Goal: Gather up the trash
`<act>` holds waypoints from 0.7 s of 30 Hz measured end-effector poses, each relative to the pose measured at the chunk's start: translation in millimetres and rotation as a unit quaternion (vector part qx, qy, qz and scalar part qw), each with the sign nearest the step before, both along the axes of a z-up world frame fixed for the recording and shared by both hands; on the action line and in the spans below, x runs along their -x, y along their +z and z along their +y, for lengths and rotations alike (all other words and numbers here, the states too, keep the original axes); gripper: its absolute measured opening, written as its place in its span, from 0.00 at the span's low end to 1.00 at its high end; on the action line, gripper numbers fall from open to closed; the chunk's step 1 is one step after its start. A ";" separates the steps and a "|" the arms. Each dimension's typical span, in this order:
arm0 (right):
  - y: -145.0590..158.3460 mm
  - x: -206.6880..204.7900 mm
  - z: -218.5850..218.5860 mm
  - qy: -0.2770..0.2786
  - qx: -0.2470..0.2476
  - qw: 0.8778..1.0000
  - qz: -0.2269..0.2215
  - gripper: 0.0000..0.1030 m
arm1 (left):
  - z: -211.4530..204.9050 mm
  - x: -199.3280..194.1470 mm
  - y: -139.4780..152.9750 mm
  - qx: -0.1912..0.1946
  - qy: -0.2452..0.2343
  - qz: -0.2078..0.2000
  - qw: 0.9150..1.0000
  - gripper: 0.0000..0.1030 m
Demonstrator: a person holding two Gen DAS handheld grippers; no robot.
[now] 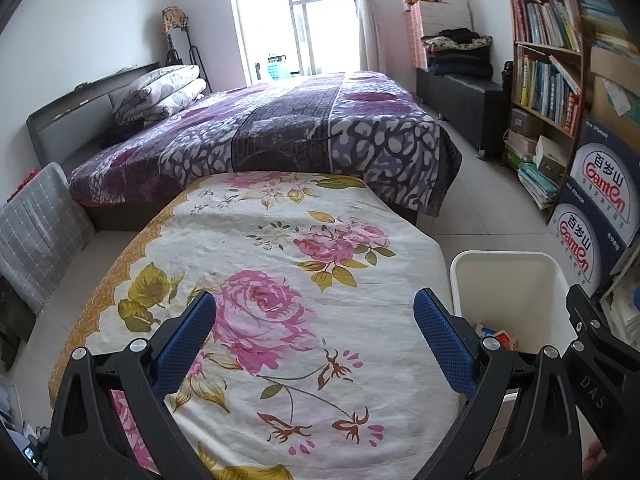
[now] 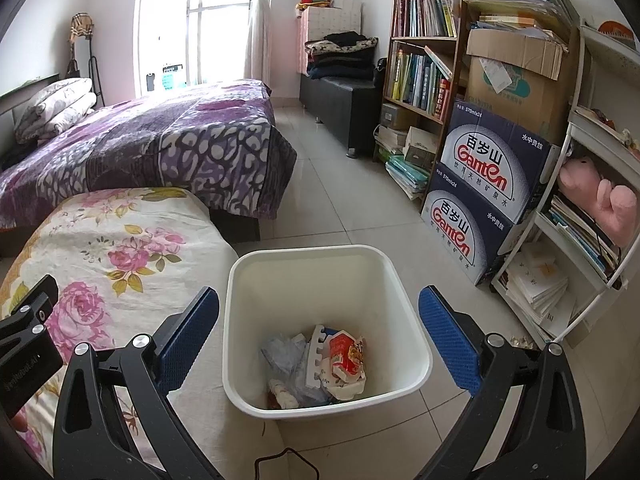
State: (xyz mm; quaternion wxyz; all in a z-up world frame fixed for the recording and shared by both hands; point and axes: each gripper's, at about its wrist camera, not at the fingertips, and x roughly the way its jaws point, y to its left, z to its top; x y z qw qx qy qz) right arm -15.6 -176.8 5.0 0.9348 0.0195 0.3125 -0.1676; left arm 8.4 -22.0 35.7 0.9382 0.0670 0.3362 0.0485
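Down on the tiled floor sits the white bin (image 2: pixel 327 360), just right of the floral-covered table (image 1: pixel 280 280), and the trash (image 2: pixel 320 368) is piled at its bottom: a red-printed wrapper, crumpled clear plastic, a white notched foam piece. Right gripper (image 2: pixel 319 342) hangs over the bin, its 2 blue pads spread wide either side of the rim, nothing between them. Left gripper (image 1: pixel 315 344) hovers above the flowered cloth, fingers equally far apart, holding nothing. Far right, 2 stacked Ganten boxes (image 2: pixel 480 196) stand against the bookshelf (image 2: pixel 424 48); far left, the purple bed (image 2: pixel 140 152).
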 end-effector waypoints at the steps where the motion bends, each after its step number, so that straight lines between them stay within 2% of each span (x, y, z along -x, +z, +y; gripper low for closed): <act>1: 1.4 -2.2 -1.1 0.000 0.000 1.000 0.000 0.93 | -0.5 -0.1 -0.1 -0.001 -0.002 -0.001 1.000 0.93; 21: 0.5 -1.0 -1.9 0.000 -0.002 1.000 0.002 0.93 | -0.9 -3.1 -3.9 0.000 -0.003 0.018 1.000 0.93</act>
